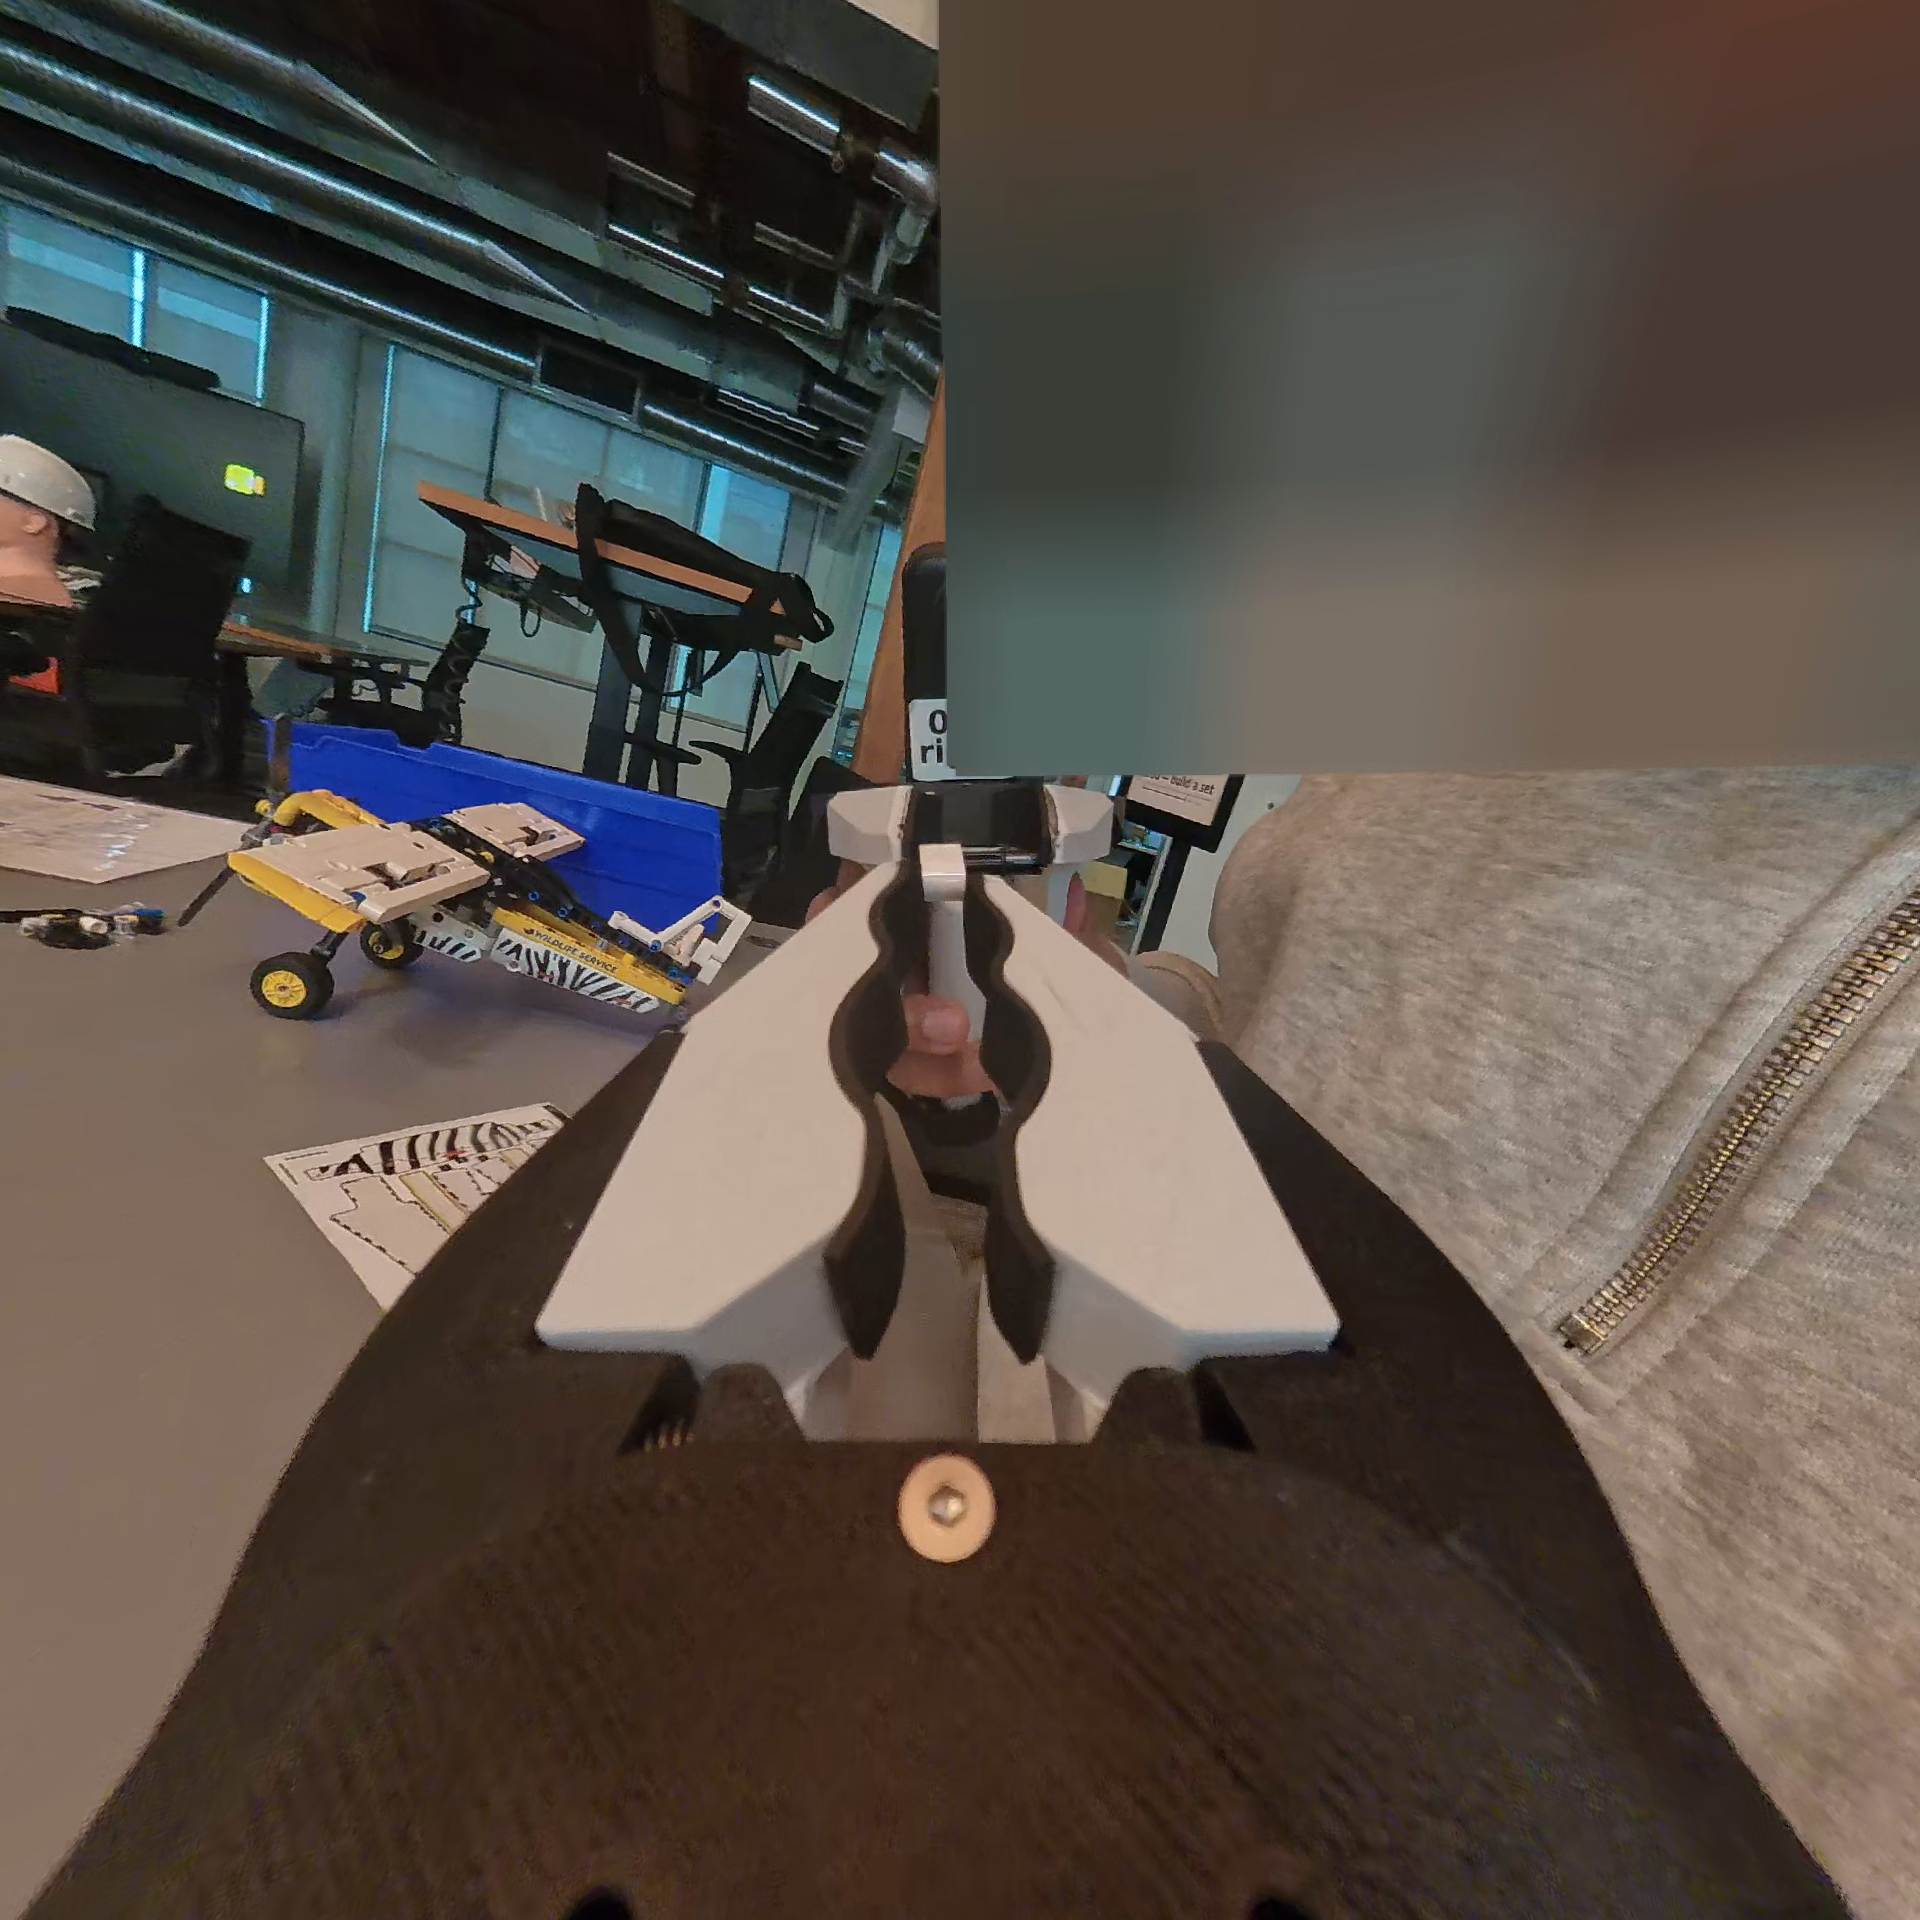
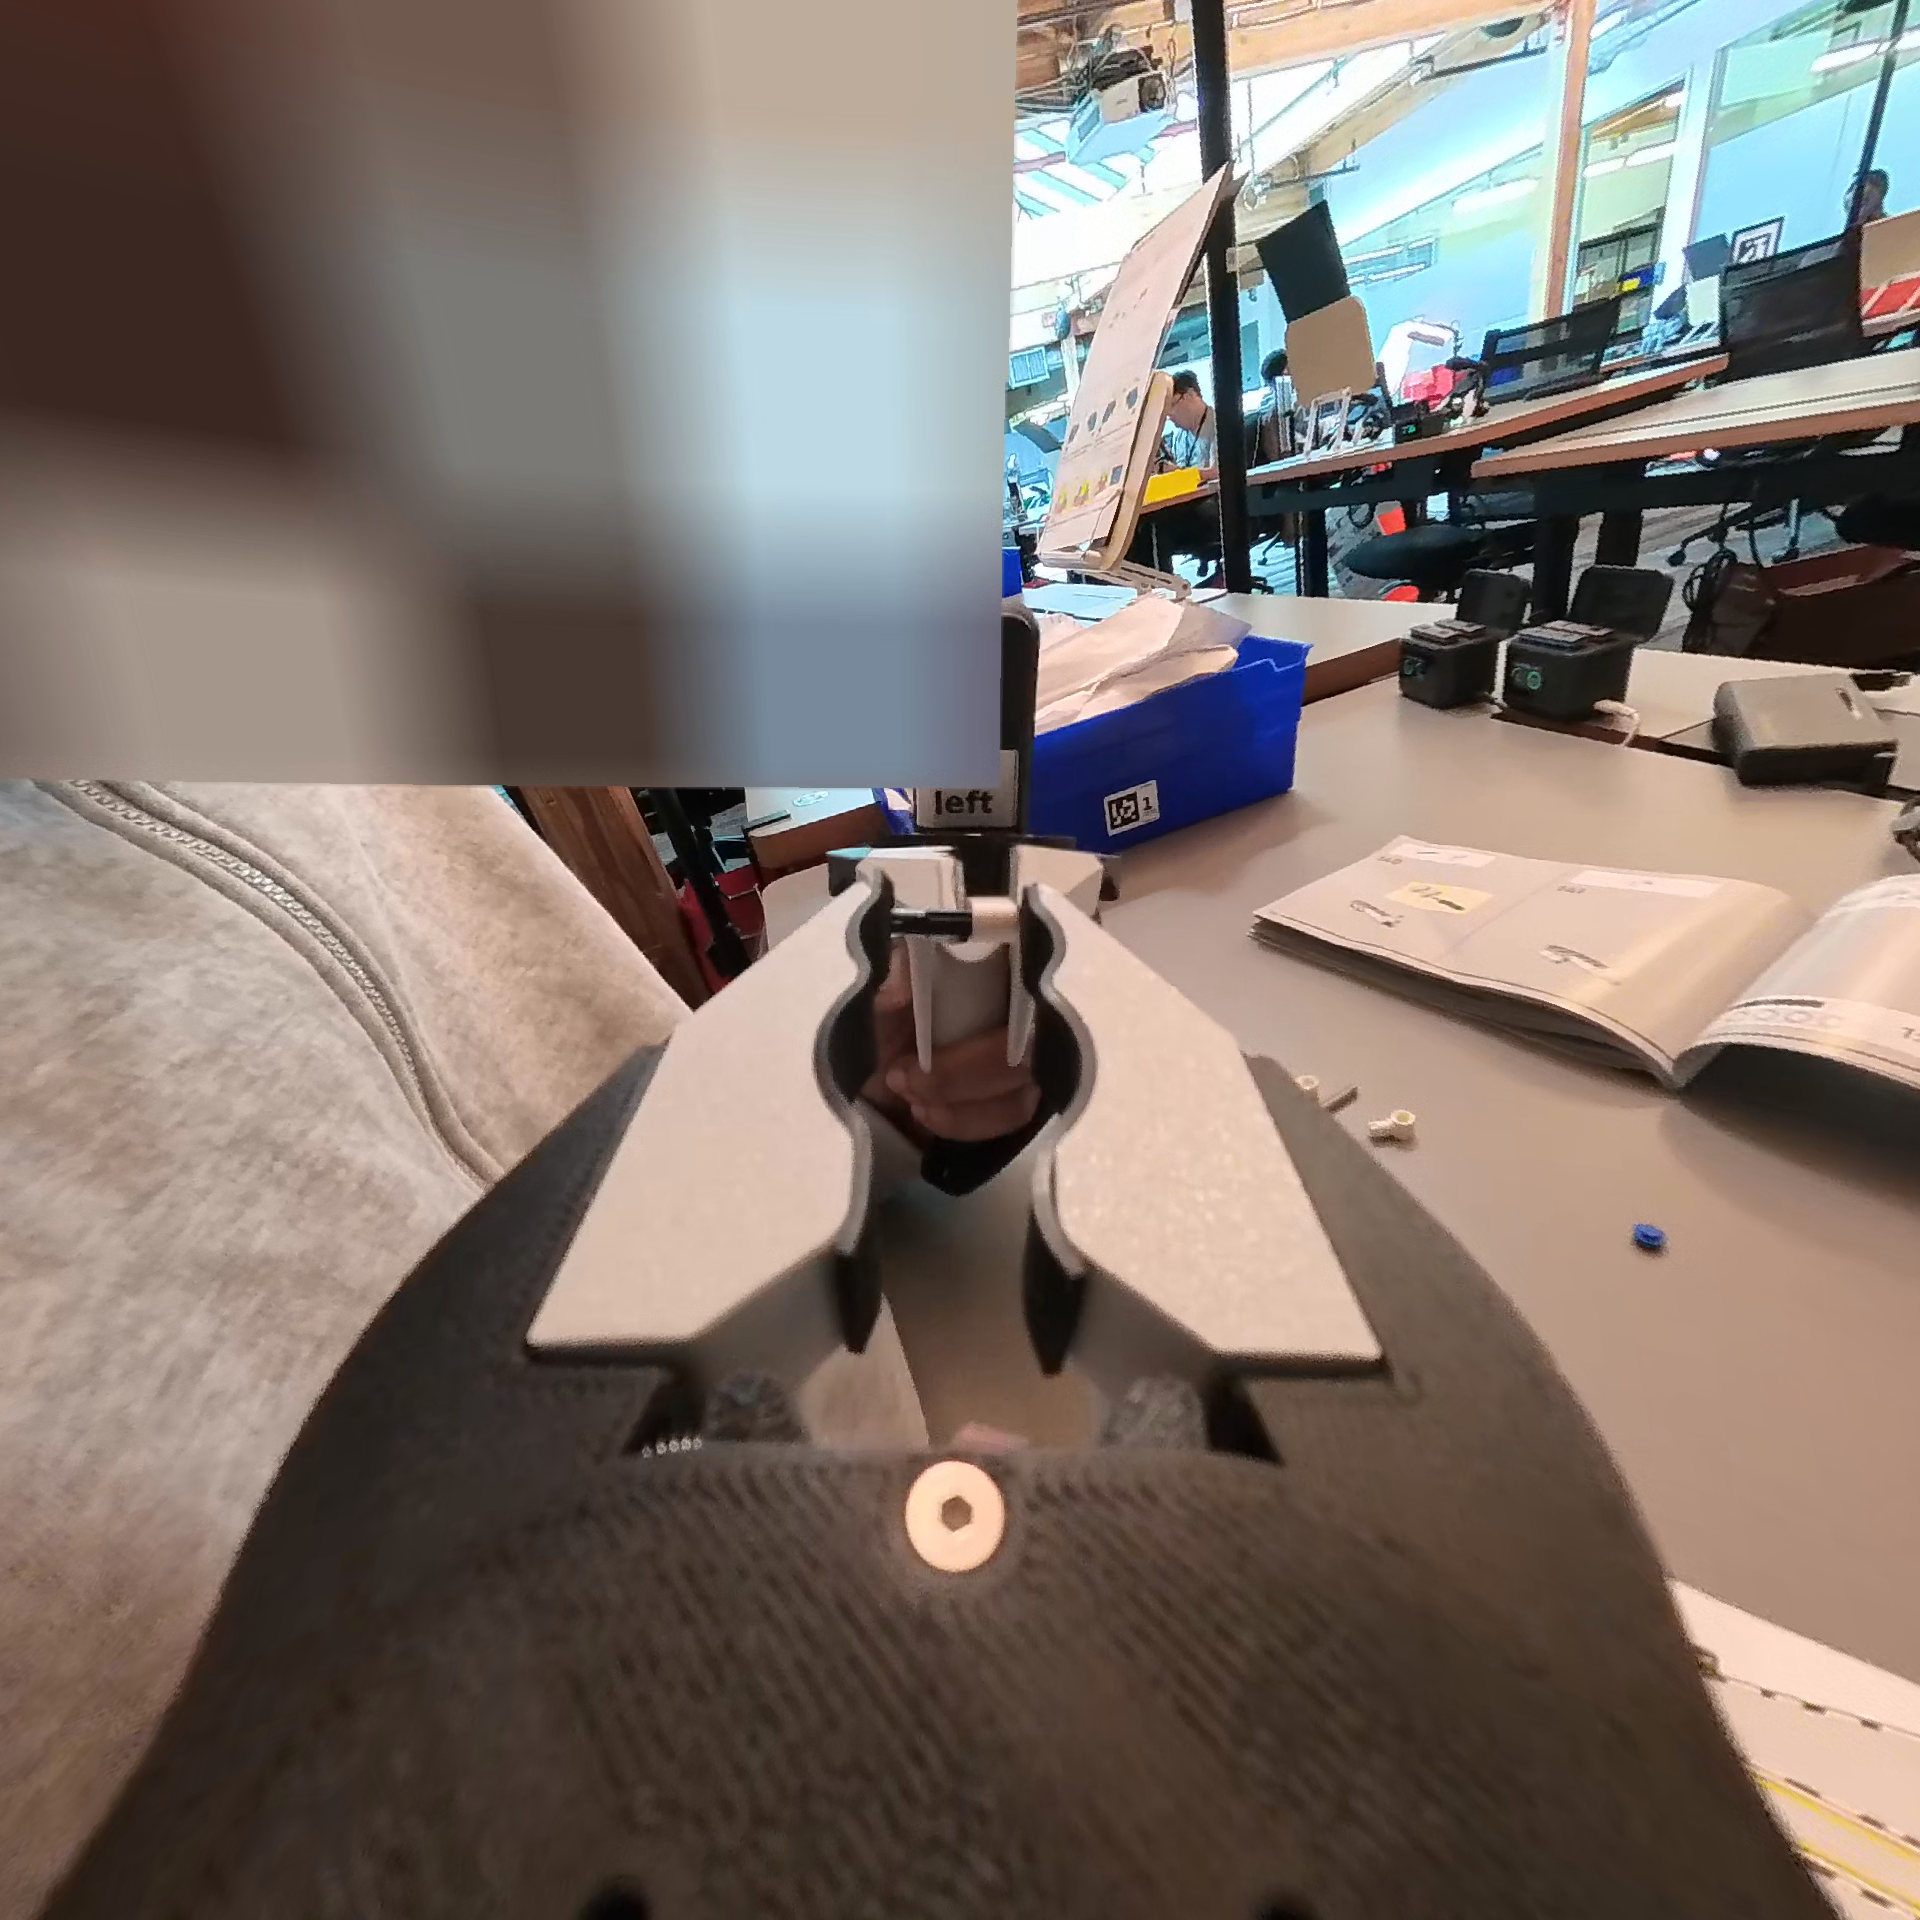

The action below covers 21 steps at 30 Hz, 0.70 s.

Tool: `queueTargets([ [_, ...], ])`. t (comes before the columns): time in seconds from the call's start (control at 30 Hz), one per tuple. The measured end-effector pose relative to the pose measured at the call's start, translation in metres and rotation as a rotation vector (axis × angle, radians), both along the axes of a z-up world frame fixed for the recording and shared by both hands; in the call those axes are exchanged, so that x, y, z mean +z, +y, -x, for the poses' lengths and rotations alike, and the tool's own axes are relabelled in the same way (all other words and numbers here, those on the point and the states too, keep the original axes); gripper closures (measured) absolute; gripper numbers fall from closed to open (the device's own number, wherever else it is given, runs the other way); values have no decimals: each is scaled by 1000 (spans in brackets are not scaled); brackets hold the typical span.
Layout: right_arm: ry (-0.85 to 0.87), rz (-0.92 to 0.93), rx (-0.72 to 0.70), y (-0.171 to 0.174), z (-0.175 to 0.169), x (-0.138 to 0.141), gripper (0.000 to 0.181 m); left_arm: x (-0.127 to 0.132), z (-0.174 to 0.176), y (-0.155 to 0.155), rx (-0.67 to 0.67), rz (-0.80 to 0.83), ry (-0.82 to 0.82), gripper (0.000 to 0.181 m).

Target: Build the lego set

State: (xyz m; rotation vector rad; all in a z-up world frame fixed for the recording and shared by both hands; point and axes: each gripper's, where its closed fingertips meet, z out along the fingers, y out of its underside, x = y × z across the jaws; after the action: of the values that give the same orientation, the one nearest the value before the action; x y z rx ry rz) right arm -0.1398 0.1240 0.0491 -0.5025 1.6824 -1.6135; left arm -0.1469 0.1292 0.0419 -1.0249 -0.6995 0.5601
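Note:
Both grippers are raised in front of a grey zip hoodie (image 1: 1558, 1143) and point at each other, tips nearly meeting. My left gripper (image 1: 943, 873) is shut on a small white connector (image 1: 942, 862). A short black pin (image 1: 1006, 858) sticks out of the connector's right side. In the right wrist view the black pin (image 2: 923, 921) and white connector (image 2: 994, 914) span the gap between the pads of my right gripper (image 2: 954, 916), which is shut on them. The yellow and white Lego plane model (image 1: 468, 914) stands on the grey table (image 1: 156, 1195) to the left.
A blue bin (image 1: 582, 821) stands behind the plane, and a zebra sticker sheet (image 1: 416, 1174) lies beside my left gripper. The same blue bin (image 2: 1174, 748), an open instruction booklet (image 2: 1538, 956), loose small parts (image 2: 1392, 1127) and a blue stud (image 2: 1649, 1236) show on the right. My two grippers' fingertips are within a few centimetres of each other. Left tips and right tips are each some 25 cm from the blue stud (image 2: 1649, 1236).

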Motion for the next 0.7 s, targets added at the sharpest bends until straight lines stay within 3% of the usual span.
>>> queueTargets([
  [0.7,-51,-5,12,-2,3,-3,158,0,1,-2,8,-20,-12,174],
])
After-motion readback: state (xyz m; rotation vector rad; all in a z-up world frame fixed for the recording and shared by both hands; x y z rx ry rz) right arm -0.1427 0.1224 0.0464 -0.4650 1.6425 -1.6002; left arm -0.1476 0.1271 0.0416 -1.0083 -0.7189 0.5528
